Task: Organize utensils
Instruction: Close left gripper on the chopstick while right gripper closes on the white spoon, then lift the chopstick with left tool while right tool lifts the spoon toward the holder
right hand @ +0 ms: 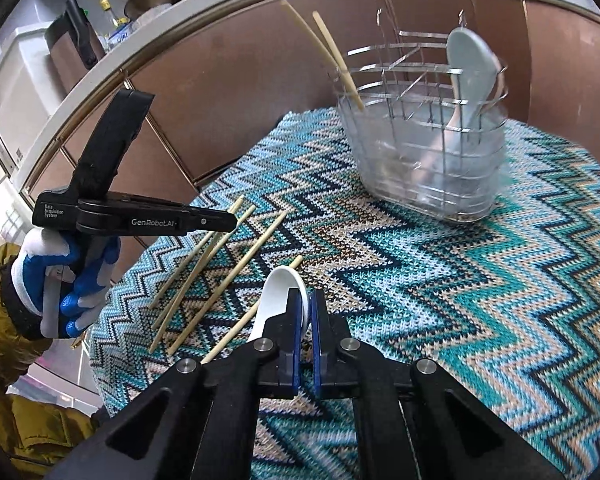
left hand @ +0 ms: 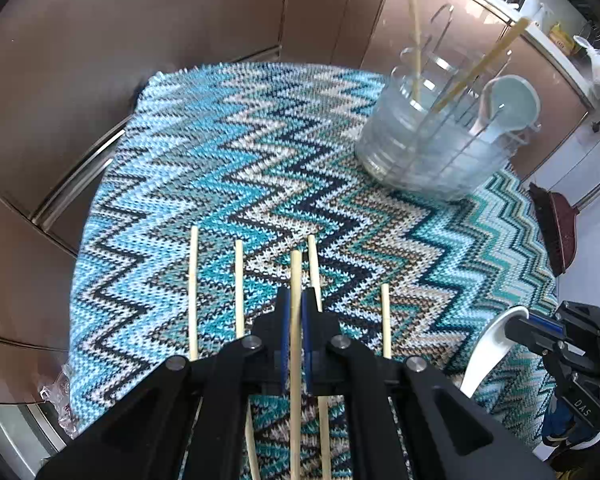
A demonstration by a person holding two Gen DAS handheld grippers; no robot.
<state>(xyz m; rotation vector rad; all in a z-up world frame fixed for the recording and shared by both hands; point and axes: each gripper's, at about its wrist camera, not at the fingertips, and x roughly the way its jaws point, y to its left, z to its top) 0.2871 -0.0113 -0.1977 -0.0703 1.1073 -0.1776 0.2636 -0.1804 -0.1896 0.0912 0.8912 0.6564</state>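
Both grippers clamp: left gripper chopstick lengthwise; right gripper spoon, seemingly crosswise.

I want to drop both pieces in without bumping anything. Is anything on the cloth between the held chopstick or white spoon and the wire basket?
Nothing visible does. The cloth lies bare between the chopstick, the white spoon and the wire basket. The loose chopsticks lie off to the side, out of the way.

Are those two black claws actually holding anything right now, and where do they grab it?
Yes. The left gripper pinches a chopstick partway along its shaft. The right gripper pinches the white spoon by the edge of its bowl.
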